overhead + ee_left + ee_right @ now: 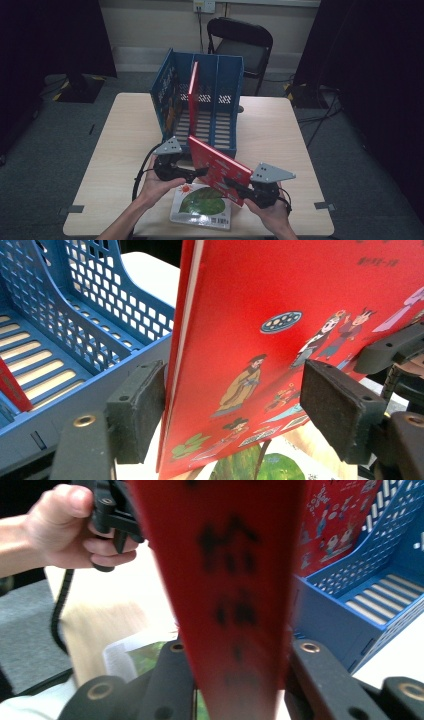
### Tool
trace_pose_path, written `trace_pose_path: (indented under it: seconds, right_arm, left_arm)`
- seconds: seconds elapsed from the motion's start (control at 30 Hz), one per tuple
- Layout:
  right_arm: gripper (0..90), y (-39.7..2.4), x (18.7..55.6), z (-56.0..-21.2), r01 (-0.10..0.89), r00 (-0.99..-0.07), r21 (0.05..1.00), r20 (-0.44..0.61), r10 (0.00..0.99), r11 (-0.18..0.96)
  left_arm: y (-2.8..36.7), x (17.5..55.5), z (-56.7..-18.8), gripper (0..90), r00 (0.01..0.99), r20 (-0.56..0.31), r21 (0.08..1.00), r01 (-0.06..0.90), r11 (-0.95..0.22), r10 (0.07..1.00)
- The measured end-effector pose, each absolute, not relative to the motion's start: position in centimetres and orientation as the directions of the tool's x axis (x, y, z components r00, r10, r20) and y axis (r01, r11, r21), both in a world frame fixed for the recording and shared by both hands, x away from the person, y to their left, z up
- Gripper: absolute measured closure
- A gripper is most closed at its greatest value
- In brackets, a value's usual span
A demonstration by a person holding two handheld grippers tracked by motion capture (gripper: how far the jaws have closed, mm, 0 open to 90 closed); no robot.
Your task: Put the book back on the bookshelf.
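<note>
High view, left to right: left gripper (202,171) held by the left hand (159,186) over the table (120,145); a blue rack (227,90) with three upright compartments behind it; a red book (218,167) tilted in the air in front of the rack; right gripper (231,184) held by the right hand (271,212) at the book's lower right edge. Rack contents: one book (169,97) with a dark, illustrated cover stands in the leftmost compartment against the outer wall, and a second red book (193,95) stands upright by the divider between the left and middle compartments. The right compartment appears bare to its slatted floor. A green-covered book (202,202) lies flat on the table under the held red book, near the table's front edge.

Left gripper view: jaws spread wide, the red book's lower edge between them; the left pad (137,407) sits just beside the spine, the right pad (337,407) stands off from the cover, so this claw is released. The rack's wall (125,310) lies to the left.

Right gripper view: jaws clenched on the red book (235,600), which rises between them, blurred. The rack (370,605) appears at right.
</note>
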State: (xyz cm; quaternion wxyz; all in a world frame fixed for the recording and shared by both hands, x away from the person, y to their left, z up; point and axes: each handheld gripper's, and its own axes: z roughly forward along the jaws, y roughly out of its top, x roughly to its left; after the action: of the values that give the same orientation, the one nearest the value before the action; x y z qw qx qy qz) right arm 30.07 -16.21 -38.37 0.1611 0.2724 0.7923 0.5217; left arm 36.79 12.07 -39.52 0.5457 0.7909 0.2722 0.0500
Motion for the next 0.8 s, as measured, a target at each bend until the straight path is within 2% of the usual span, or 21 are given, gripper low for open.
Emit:
trace_pose_path:
  seconds: [0.17, 0.23, 0.43, 0.5, 0.67, 0.8]
  right_arm:
    - [70.3, -16.0, 30.0, -38.4, 0.238, -0.797, 0.926, 0.014, 0.603, 0.292]
    - [76.3, -15.9, 30.2, -38.4, 0.227, -0.804, 0.934, 0.02, 0.594, 0.277]
    - [79.2, -15.6, 30.7, -38.0, 0.228, -0.806, 0.927, 0.008, 0.592, 0.297]
    - [80.1, -15.5, 30.9, -37.8, 0.229, -0.795, 0.923, -0.006, 0.607, 0.309]
    - [80.4, -15.7, 31.9, -37.6, 0.277, -0.779, 0.919, 0.045, 0.625, 0.279]
    - [80.4, -15.4, 32.3, -37.3, 0.292, -0.774, 0.916, 0.056, 0.63, 0.277]
  left_arm:
    - [12.1, 36.9, -39.5, 26.3, 0.848, -0.221, 0.888, 0.38, -0.261, 0.482]
    - [12.0, 37.0, -39.5, 26.2, 0.846, -0.227, 0.887, 0.384, -0.256, 0.483]
    - [12.4, 37.1, -39.5, 28.8, 0.838, -0.203, 0.884, 0.379, -0.272, 0.507]
    - [13.0, 37.1, -39.4, 26.4, 0.828, -0.207, 0.881, 0.389, -0.27, 0.521]
    - [15.3, 36.4, -39.6, 20.4, 0.81, -0.212, 0.875, 0.407, -0.263, 0.547]
    - [17.1, 35.6, -40.3, 20.9, 0.774, -0.173, 0.852, 0.428, -0.302, 0.608]
